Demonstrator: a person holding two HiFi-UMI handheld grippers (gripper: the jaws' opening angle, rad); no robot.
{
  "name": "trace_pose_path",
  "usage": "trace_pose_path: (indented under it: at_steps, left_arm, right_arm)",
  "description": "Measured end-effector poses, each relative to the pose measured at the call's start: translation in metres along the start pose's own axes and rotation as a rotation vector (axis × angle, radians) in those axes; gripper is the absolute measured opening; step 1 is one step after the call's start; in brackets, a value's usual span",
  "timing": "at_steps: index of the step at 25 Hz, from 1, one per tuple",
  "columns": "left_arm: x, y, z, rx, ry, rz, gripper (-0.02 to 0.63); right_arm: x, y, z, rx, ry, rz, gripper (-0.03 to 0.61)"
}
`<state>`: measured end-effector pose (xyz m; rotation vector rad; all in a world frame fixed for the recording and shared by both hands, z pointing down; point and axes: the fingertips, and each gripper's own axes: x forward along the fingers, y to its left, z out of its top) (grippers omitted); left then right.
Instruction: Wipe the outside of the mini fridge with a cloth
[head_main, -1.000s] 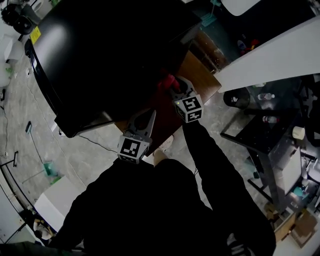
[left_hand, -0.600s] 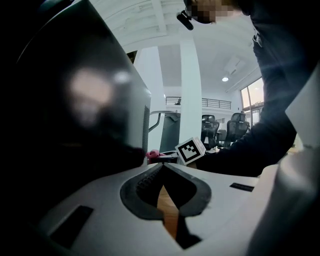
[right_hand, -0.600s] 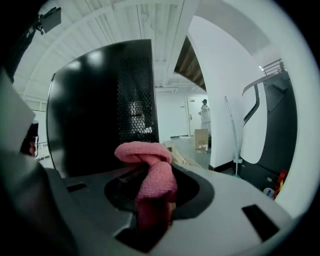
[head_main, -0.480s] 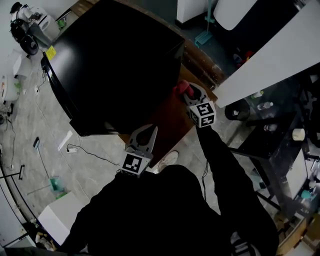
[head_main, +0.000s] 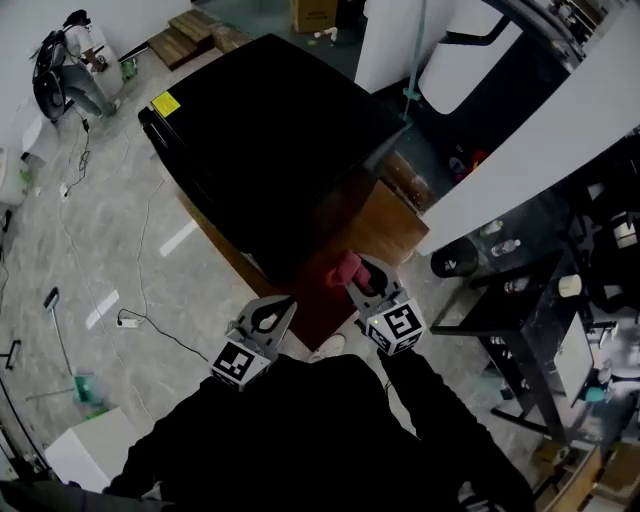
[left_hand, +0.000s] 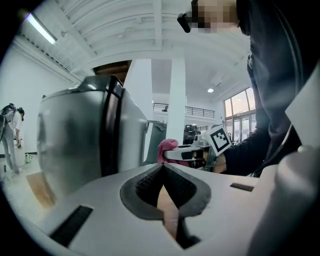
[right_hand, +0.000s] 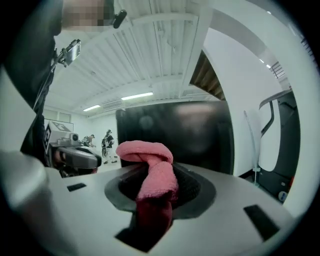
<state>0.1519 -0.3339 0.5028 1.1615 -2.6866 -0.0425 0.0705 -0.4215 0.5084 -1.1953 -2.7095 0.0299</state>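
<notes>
The mini fridge (head_main: 270, 130), black and glossy, stood on a brown wooden stand (head_main: 390, 228), and a yellow label (head_main: 165, 102) sat at its far corner in the head view. The person leaned over it with a tool in each hand.

The right gripper (head_main: 352, 280) had its jaws clamped on a pink cloth (head_main: 343, 270). In the right gripper view the cloth (right_hand: 150, 160) was pinched between the ribbed pads, its bunched end folding over above the jaws of the right gripper (right_hand: 152, 177). The fridge's dark face (right_hand: 185, 135) stood beyond it. From above, the cloth lay near the fridge's lower corner, over the stand. Whether it touched the fridge could not be told.

The left gripper (head_main: 285, 303) hung just beside the right one, at the stand's near edge, pointing towards the fridge. In the left gripper view its jaws (left_hand: 162, 170) were pressed together with nothing between them. The fridge's side (left_hand: 75, 135) rose at the left of that view, and the cloth (left_hand: 166, 148) showed farther off in the other tool.

A thin cable (head_main: 150, 320) trailed across the pale floor (head_main: 60, 250) to the left of the stand
</notes>
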Motion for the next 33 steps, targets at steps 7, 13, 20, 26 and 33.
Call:
trace_pose_path:
  at_steps: [7,13,20,26,33]
  left_arm:
    - [-0.105,0.032,0.001,-0.012,-0.032,-0.034,0.006]
    - [-0.154,0.036,0.004,0.020,-0.046,-0.107,0.006]
    - [-0.190,0.035,0.010,0.051,-0.067,-0.170,0.006]
    - [-0.207,0.036,0.008,0.046,-0.071,-0.196,0.006]
    - [-0.214,0.048,0.006,0.033,-0.071,-0.184,0.006]
  right_arm:
    - [0.019,0.142,0.021,0.003,-0.033,0.017,0.135]
    - [0.022,0.210,0.023,0.032,-0.041,-0.030,0.132]
    - [0.020,0.253,0.021,0.031,-0.048,-0.092,0.132]
    - [0.019,0.272,0.022,0.028,-0.050,-0.125,0.132]
    - [0.029,0.278,0.020,0.017,-0.048,-0.122,0.132]
